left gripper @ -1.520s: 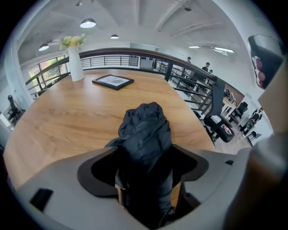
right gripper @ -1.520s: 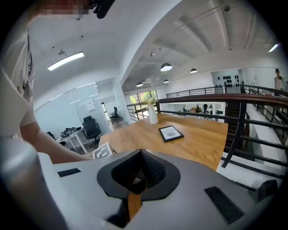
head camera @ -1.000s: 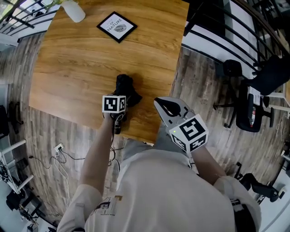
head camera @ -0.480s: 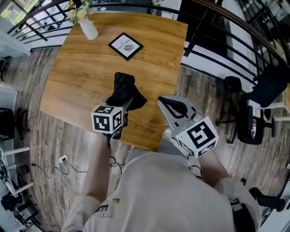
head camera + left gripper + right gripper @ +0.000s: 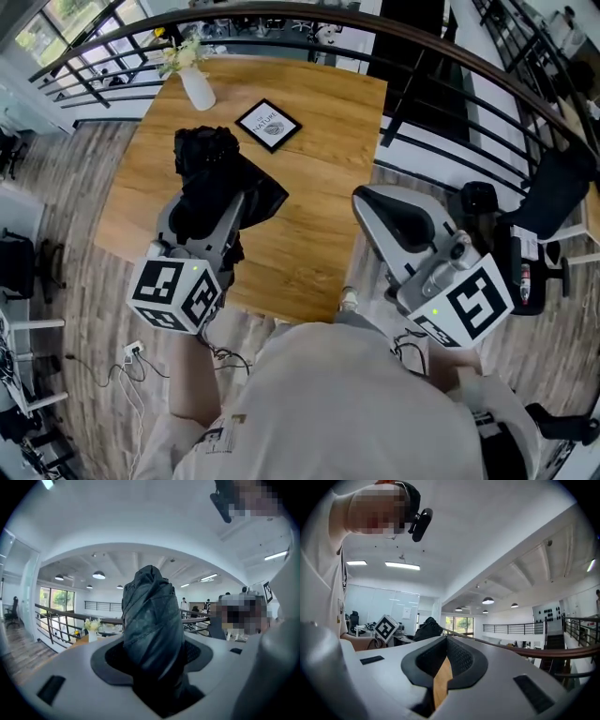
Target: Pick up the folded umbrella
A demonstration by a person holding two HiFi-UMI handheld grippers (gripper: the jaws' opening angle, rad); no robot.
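- Left tongs [image 5: 152, 656] are clamped on the folded umbrella [image 5: 150, 616]. The pads press its lower end from both sides, so the bundle sticks out past the jaws.
- In the head view the umbrella [image 5: 211, 173] is up off the desk [image 5: 309, 187], held over its left half, with loose black fabric flopping out to the right of the jaws.
- The jaws stand fairly wide because the folded bundle is thick. The grip looks snug, not just a pinch on fabric.
- Right tongs [image 5: 446, 648] are closed on nothing, with only a sliver of desk wood showing between the pads. They're held out to the right over the desk edge, probably just kept out of the way.
- Vase [image 5: 197, 89] and framed card [image 5: 268, 124] sit at the far end of the desk, well apart from the umbrella.
- Pick-up looks basically done. The main risk is the loose fabric slipping.
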